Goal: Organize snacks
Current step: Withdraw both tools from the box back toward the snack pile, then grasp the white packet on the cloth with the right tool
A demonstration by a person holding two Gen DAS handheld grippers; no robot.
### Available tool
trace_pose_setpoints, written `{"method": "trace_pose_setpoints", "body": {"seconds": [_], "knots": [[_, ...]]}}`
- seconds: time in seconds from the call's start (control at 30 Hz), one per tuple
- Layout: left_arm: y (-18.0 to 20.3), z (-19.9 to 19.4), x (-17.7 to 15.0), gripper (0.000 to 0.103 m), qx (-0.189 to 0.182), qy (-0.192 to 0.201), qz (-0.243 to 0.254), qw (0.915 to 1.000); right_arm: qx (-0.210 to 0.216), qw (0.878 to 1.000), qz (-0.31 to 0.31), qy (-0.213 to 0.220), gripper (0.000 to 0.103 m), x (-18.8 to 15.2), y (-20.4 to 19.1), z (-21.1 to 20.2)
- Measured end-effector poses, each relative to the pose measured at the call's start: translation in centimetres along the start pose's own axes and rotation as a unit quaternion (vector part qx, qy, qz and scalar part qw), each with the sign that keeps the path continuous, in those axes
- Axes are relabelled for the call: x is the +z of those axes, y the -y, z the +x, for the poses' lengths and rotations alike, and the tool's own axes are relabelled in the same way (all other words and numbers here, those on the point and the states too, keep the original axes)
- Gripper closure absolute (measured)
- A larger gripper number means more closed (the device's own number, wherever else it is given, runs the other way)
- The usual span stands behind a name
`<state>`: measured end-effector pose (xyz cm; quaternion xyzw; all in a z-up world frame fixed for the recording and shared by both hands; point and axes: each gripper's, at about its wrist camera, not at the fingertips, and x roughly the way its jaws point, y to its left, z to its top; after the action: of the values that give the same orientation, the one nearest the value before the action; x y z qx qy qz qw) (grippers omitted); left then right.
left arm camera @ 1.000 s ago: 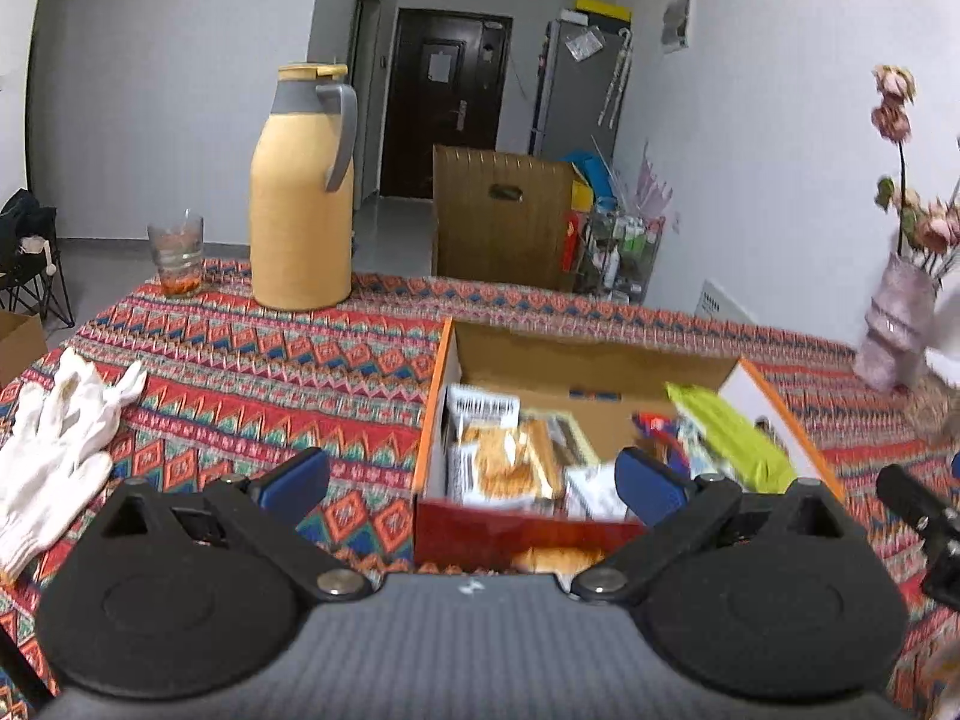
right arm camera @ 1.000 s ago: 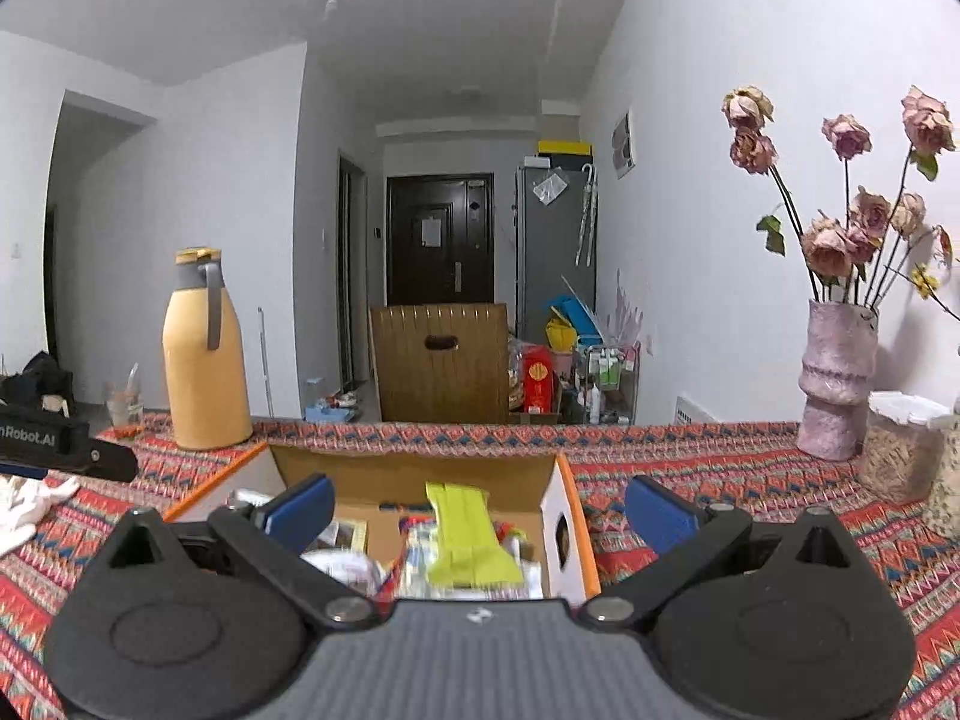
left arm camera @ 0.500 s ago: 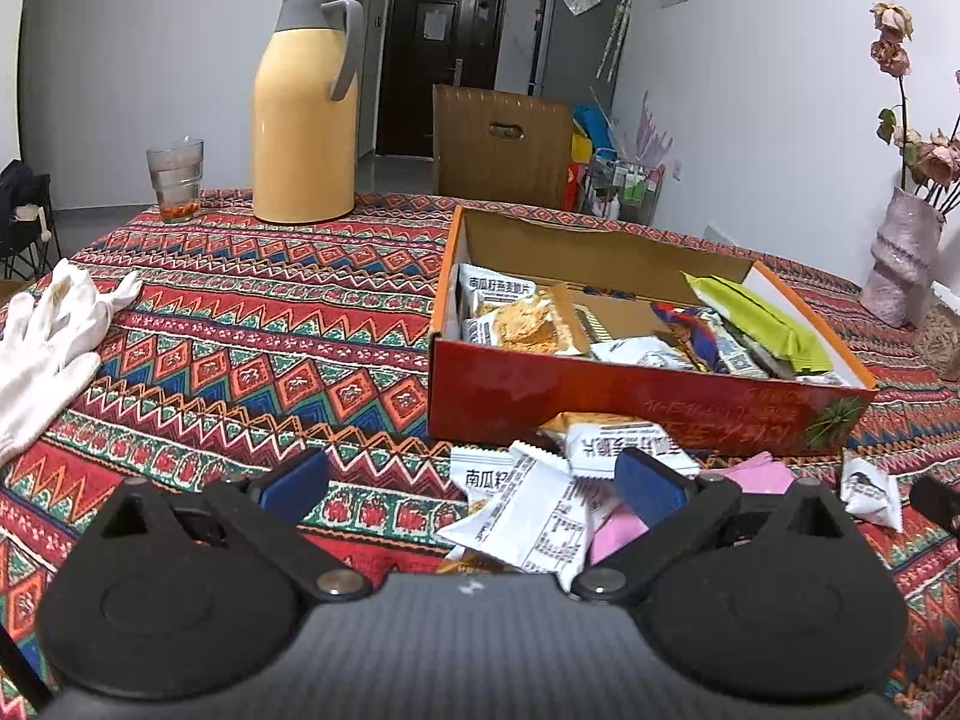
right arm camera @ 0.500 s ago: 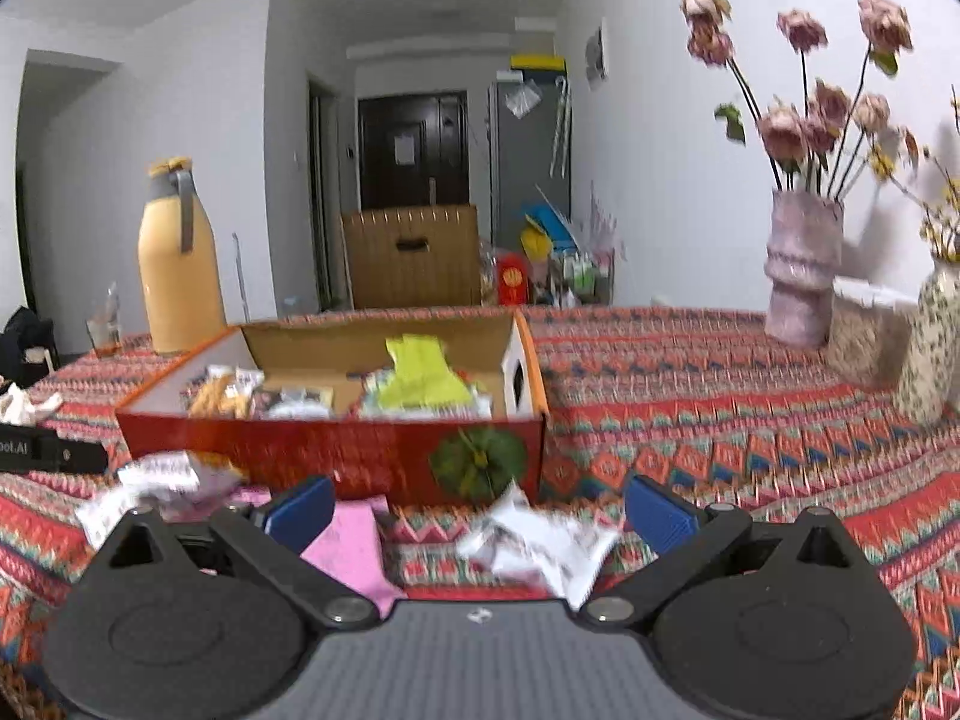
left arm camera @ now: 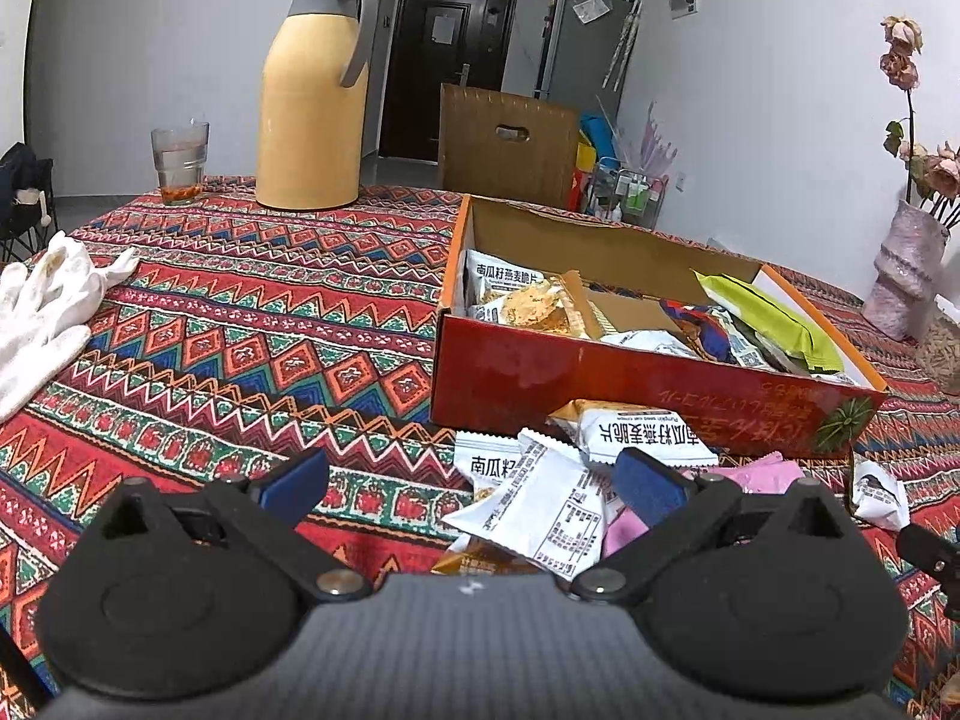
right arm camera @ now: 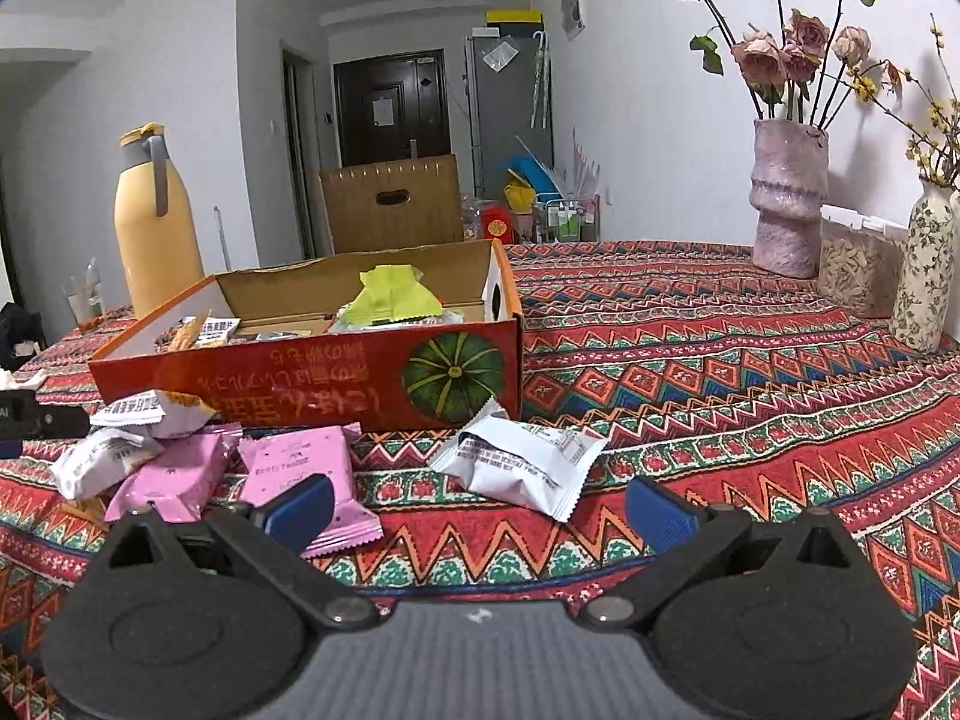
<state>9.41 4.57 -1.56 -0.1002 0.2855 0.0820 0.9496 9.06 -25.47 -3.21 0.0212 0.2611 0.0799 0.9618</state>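
the jaws of the left gripper [left arm camera: 471, 483] are spread wide and hold nothing, hung low over a heap of white snack packets [left arm camera: 534, 507] on the patterned surface [left arm camera: 240, 324]. the jaws of the right gripper [right arm camera: 477, 501] are equally wide and empty, a lone white packet [right arm camera: 519, 465] lying just ahead between them and a pink packet [right arm camera: 306, 483] beside the left finger. the red cardboard box [right arm camera: 312, 387], already partly filled, stands just behind the loose packets. a slick wrapper could be pinched by its crimped edge alone and slip free, or two overlapped packets could be taken together from the heap.
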Motion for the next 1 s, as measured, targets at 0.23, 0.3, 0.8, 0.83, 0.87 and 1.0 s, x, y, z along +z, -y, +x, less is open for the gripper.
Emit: {"method": "trace_pose_setpoints", "body": {"seconds": [0.23, 0.3, 0.8, 0.83, 0.87, 1.0], "knots": [[-0.1, -0.3, 0.0, 0.0, -0.008, 0.004, -0.003, 1.0, -0.012, 1.0, -0.006, -0.015, 0.0, 0.6, 0.1, 0.8], [-0.1, -0.3, 0.0, 0.0, -0.01, 0.003, -0.003, 0.9999, -0.019, 1.0, -0.008, -0.021, 0.0, 0.7, 0.3, 1.0], [-0.3, -0.1, -0.1, 0.0, -0.015, -0.006, -0.006, 0.9999, -0.032, 0.996, 0.001, -0.083, 0.0, 3.6, 1.9, 7.0], [-0.3, 0.0, -0.1, 0.0, -0.015, -0.007, -0.006, 0.9998, -0.031, 0.996, 0.004, -0.084, 0.0, 3.7, 1.9, 7.4], [-0.3, 0.0, -0.1, 0.0, -0.015, -0.008, -0.007, 0.9998, -0.03, 0.996, 0.008, -0.086, 0.0, 3.9, 1.9, 7.8], [-0.4, 0.3, -0.1, 0.0, -0.015, -0.013, -0.01, 0.9997, -0.034, 0.994, 0.019, -0.103, 0.0, 3.9, 2.0, 9.6]]}}
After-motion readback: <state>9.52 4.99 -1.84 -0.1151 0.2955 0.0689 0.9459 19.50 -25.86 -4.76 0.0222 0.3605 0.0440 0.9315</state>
